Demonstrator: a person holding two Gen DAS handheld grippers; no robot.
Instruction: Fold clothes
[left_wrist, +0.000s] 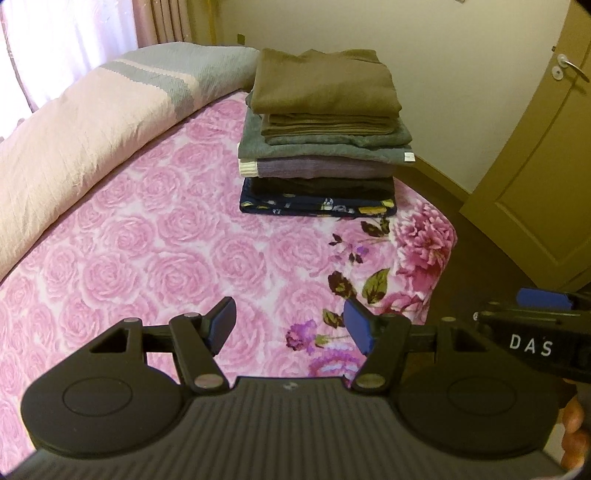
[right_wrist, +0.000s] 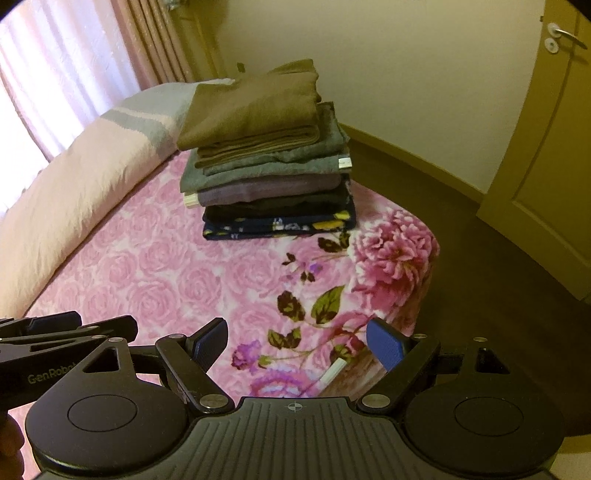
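Note:
A stack of folded clothes (left_wrist: 321, 136) stands near the far right corner of the bed, an olive-brown piece on top, grey and purple ones under it, a dark flowered one at the bottom. The same stack (right_wrist: 269, 155) shows in the right wrist view. My left gripper (left_wrist: 290, 325) hovers open over the pink rose bedspread (left_wrist: 147, 251), nothing between its blue pads. My right gripper (right_wrist: 299, 343) is open too, empty, above the flowered edge of the bedspread (right_wrist: 184, 266). Each gripper appears at the side of the other's view: the right gripper (left_wrist: 535, 317), the left gripper (right_wrist: 62, 332).
A pink and grey pillow (left_wrist: 92, 122) lies along the bed's left side under curtains (left_wrist: 66, 33). The bed's right edge drops to a brown floor (right_wrist: 498, 280). A door (left_wrist: 546, 177) with a handle stands at the right. A small white stick (right_wrist: 332, 373) lies on the bedspread.

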